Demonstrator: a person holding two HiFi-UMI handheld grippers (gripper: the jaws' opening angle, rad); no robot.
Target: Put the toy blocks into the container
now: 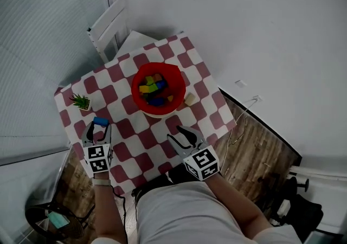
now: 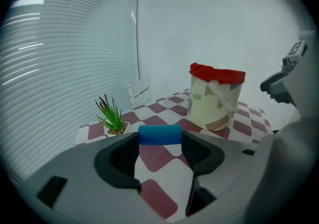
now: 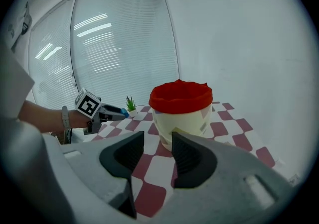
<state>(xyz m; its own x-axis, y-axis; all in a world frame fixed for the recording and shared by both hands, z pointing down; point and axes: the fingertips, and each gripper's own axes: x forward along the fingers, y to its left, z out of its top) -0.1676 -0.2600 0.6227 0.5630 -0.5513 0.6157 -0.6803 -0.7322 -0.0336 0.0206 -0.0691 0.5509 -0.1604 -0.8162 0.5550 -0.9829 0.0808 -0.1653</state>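
Now, blue block point(image 2: 159, 134) pinched between left claw point(image 1: 99, 129) tips, right claw point(image 3: 157, 141) pressed together

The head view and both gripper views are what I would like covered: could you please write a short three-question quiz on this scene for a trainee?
1. True or false: the left gripper is shut on a blue block.
2. Which thing stands near the left corner of the table in the head view? A) a potted plant B) a mug C) a bottle
3. Fill in: the container already holds several coloured ____.
Key: 1 true; 2 A; 3 blocks.
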